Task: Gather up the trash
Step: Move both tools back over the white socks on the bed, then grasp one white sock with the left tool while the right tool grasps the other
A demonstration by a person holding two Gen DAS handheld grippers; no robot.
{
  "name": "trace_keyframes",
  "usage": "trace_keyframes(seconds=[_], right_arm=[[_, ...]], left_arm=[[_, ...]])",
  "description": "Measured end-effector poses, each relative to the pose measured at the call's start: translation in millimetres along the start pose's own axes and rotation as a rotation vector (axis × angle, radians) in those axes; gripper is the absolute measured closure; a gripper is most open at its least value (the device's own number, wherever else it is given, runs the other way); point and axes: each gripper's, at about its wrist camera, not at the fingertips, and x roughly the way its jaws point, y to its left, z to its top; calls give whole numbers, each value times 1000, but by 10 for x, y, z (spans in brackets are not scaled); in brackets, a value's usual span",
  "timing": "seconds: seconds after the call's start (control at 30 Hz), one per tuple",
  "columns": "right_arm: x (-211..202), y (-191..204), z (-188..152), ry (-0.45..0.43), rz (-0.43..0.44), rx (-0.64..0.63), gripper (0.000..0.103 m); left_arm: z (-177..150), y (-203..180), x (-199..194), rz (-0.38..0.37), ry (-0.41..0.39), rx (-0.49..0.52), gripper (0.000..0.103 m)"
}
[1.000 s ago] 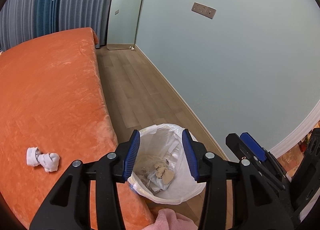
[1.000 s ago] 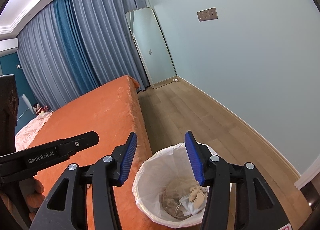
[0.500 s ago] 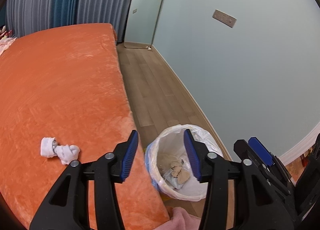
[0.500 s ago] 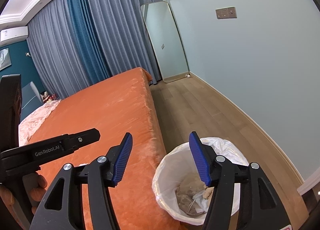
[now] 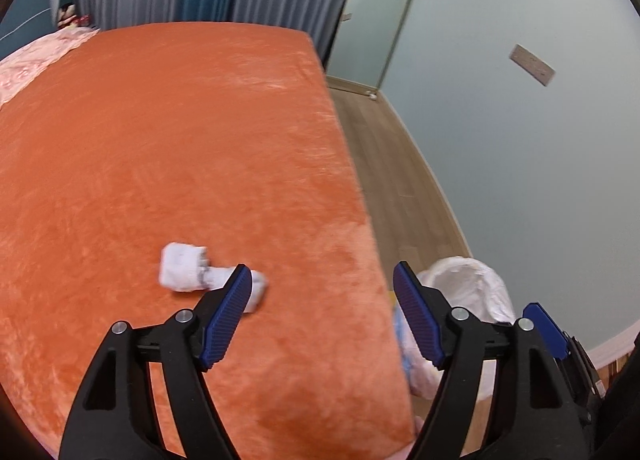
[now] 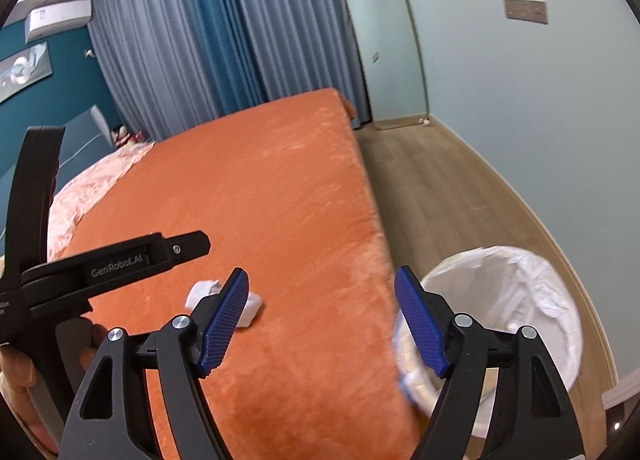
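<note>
A crumpled white tissue wad [image 5: 188, 273] lies on the orange bed cover [image 5: 168, 148], just beyond and left of my left gripper [image 5: 322, 314]. Its jaws are opening and hold nothing. In the right wrist view the same wad [image 6: 206, 291] peeks out behind the left fingertip of my right gripper [image 6: 322, 318], whose jaws are also opening with nothing between them. The white-lined trash bin [image 6: 508, 300] stands on the floor beside the bed's near corner, to the right of both grippers; it shows partly behind the left gripper's right finger as the bin [image 5: 468, 284].
The left gripper's black body [image 6: 108, 264] and a hand [image 6: 16, 376] fill the right wrist view's left side. A pale wall [image 6: 520, 132] and leaning mirror [image 6: 384, 48] bound a strip of wooden floor [image 6: 432, 188]. Pink bedding [image 5: 36, 60] lies at the bed's far end.
Both grippers have swung left from over the trash bin to over the bed, and their jaws have spread wider. The tissue wad now lies close ahead of the left gripper.
</note>
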Motion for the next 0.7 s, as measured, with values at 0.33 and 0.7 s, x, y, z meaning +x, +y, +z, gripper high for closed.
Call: trace_keyframes(seconds=[0.33,0.7], right_arm=[[862,540,-281,167,76,-48,31],[1838,916,-504,299,108,-77,33]], left_arm=[[-47,1003,433,104,92,-105,31],[-53,1543,1134,122,214,-166,32]])
